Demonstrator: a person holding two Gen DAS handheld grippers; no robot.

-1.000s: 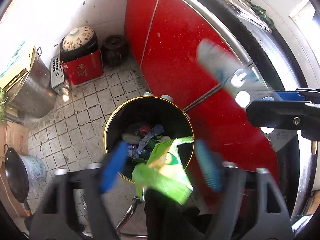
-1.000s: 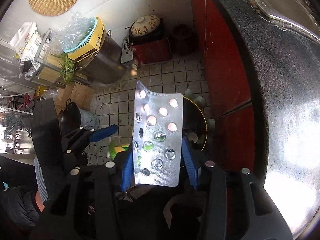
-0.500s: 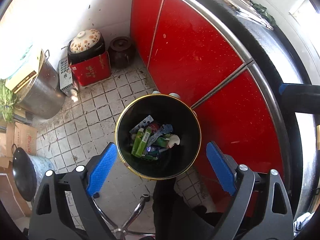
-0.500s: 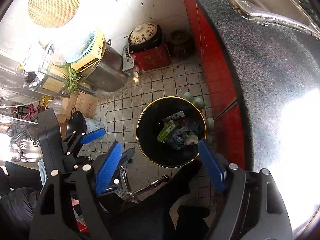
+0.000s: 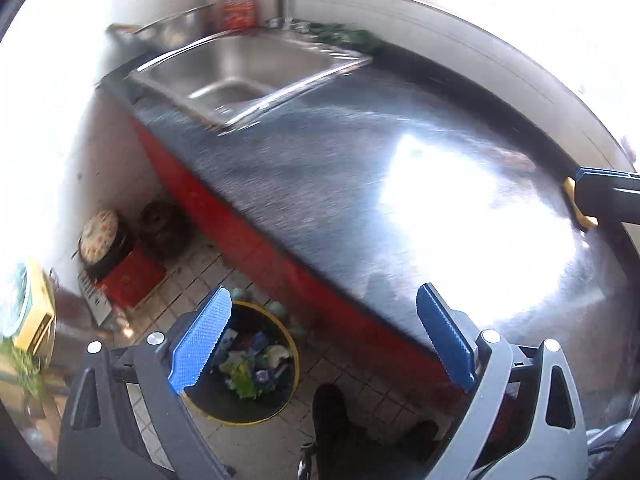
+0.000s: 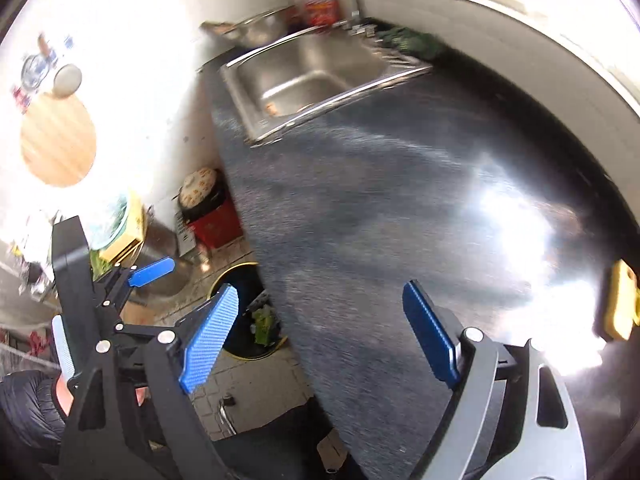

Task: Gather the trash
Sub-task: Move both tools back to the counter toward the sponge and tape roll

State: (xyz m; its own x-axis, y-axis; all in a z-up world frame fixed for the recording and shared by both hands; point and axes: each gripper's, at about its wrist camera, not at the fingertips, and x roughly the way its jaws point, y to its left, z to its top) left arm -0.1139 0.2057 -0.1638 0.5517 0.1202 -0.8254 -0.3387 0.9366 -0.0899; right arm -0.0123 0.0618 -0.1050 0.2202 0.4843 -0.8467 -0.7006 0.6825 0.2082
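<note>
Left gripper point(image 5: 320, 340) was released, jaws wide, nothing held. Right gripper point(image 6: 320, 332) also gaped empty. Trash bin point(image 5: 276, 402) sat on floor at 6 o'clock, below the counter point(image 5: 360, 168) edge, wrappers point(image 5: 252, 364) inside. Yellow item point(image 6: 620, 306) lay on counter at 3 o'clock; sink point(image 5: 240, 68) at 11.

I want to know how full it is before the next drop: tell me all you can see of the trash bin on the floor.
The trash bin is round and black with a thin yellow rim, open-topped and upright on the tiled floor beside the red cabinet front. Mixed litter lies inside: green, white and blue wrappers, blurred. It looks only partly filled, well below the rim. Nothing grips it; the left tool's blue finger overlaps it in view, and the counter edge hides part in the right view.
</note>
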